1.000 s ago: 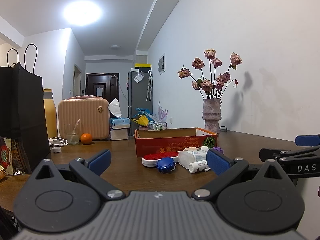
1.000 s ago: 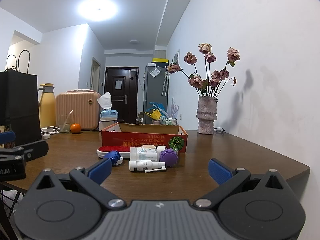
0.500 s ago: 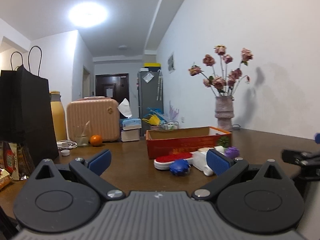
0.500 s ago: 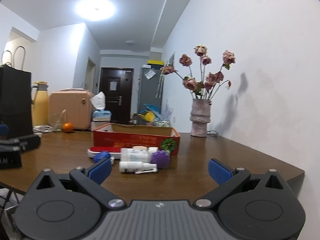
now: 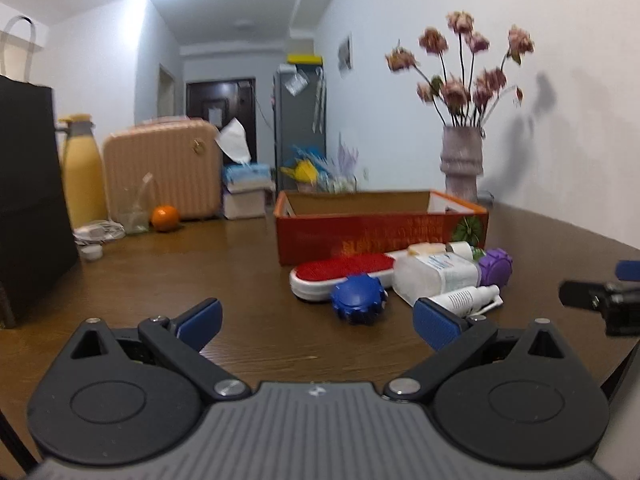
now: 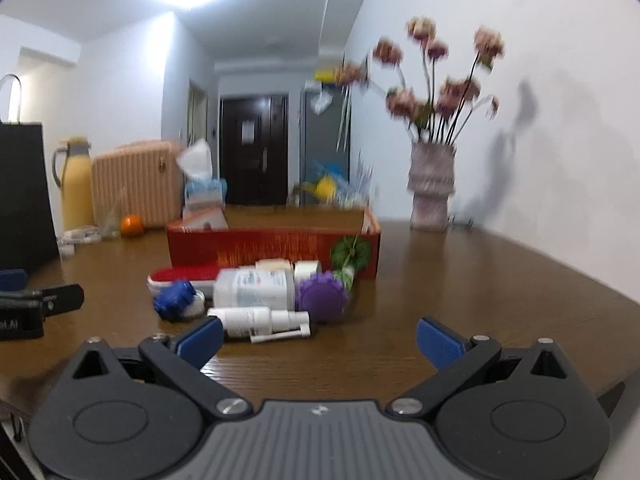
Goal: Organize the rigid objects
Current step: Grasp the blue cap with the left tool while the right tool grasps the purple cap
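A red cardboard box [image 5: 380, 232] [image 6: 272, 246] stands open on the brown table [image 5: 180, 288]. In front of it lie a red-and-white brush [image 5: 344, 272], a blue gear-shaped knob [image 5: 358, 298] [image 6: 174, 300], a clear bottle [image 5: 436, 274] [image 6: 254, 288], a white spray bottle [image 5: 466, 299] [image 6: 260, 320] and a purple knob [image 5: 496, 267] [image 6: 322, 297]. My left gripper [image 5: 318, 318] is open and empty, short of the blue knob. My right gripper [image 6: 318, 340] is open and empty, just short of the spray bottle.
A vase of dried roses [image 5: 460, 168] [image 6: 432, 188] stands by the wall behind the box. At the far left are a pink case [image 5: 164, 176], an orange [image 5: 165, 218], a yellow flask [image 5: 82, 184] and a black paper bag [image 5: 28, 200].
Both grippers have moved forward toward the pile in front of the box; the objects look larger and closer. Both stay open.
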`<control>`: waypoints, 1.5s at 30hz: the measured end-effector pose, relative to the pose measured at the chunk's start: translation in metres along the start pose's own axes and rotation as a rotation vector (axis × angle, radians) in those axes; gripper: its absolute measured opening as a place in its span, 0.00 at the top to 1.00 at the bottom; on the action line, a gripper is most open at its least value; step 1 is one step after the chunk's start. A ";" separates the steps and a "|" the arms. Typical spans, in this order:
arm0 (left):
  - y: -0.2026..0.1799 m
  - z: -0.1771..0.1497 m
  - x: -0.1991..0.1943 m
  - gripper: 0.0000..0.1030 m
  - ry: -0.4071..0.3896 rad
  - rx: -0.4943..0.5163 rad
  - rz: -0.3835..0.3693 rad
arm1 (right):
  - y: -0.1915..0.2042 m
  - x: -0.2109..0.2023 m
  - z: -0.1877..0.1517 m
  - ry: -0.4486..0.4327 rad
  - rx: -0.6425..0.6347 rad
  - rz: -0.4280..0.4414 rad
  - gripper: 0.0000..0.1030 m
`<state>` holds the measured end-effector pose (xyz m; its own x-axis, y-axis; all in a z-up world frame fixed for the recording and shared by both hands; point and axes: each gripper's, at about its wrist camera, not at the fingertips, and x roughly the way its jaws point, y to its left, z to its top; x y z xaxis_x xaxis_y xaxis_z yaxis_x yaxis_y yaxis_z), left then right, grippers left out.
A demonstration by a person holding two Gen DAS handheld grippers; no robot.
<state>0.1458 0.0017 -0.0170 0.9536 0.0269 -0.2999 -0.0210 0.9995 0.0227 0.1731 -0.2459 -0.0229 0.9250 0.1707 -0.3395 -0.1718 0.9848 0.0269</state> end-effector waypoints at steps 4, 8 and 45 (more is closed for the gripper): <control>-0.003 0.006 0.027 0.00 0.058 -0.013 -0.039 | -0.002 0.021 0.010 -0.015 0.016 0.121 0.01; -0.004 0.016 0.054 0.00 0.083 -0.012 -0.021 | 0.009 0.046 0.016 0.010 -0.049 0.155 0.02; 0.001 0.027 0.115 0.46 0.263 -0.120 -0.111 | -0.030 0.127 0.024 0.163 0.112 0.088 0.52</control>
<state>0.2634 0.0052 -0.0261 0.8417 -0.0954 -0.5314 0.0286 0.9908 -0.1326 0.3042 -0.2528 -0.0444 0.8396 0.2578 -0.4782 -0.2025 0.9653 0.1647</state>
